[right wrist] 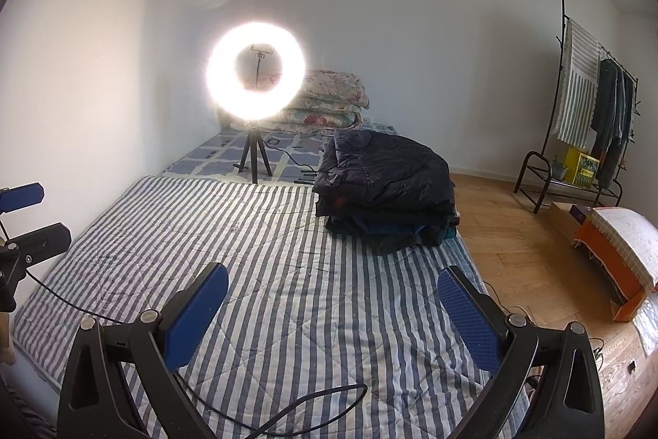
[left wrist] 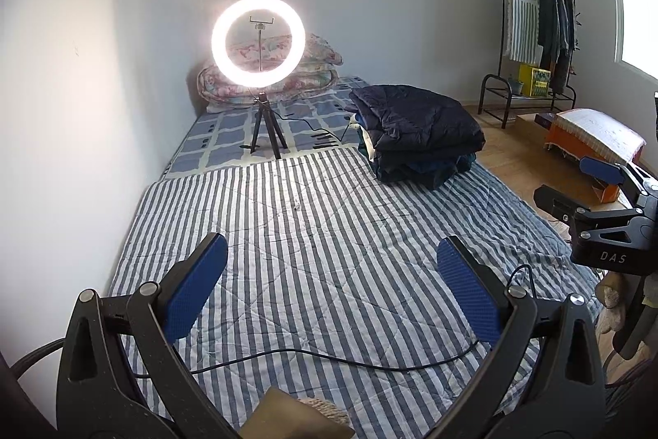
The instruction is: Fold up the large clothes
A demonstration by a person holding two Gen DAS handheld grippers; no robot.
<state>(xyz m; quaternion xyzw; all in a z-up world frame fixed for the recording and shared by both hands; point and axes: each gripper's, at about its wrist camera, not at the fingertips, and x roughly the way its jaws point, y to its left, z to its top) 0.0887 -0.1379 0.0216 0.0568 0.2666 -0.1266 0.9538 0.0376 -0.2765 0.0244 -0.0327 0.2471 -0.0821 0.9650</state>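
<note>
Both the left gripper (left wrist: 331,286) and right gripper (right wrist: 333,319) hover spread wide and empty over the bed's (right wrist: 288,233) near end, likely ready to fetch from the clothes pile (right wrist: 386,192) (far-right edge).

Striped quilt (left wrist: 329,233) bears stacked dark clothes (left wrist: 419,134).

Lit ring light (left wrist: 258,41) against daylight — bright, uneven frames

The ring blooms into glare in both views, washing out the wall behind it; in the right wrist view its centre is perhaps too hazy to read. A window (left wrist: 638,27) at the far right is blown out white. Fisheye bending curves the walls, and dark vignetting rounds every corner — the near gripper fingers look soft.
</note>
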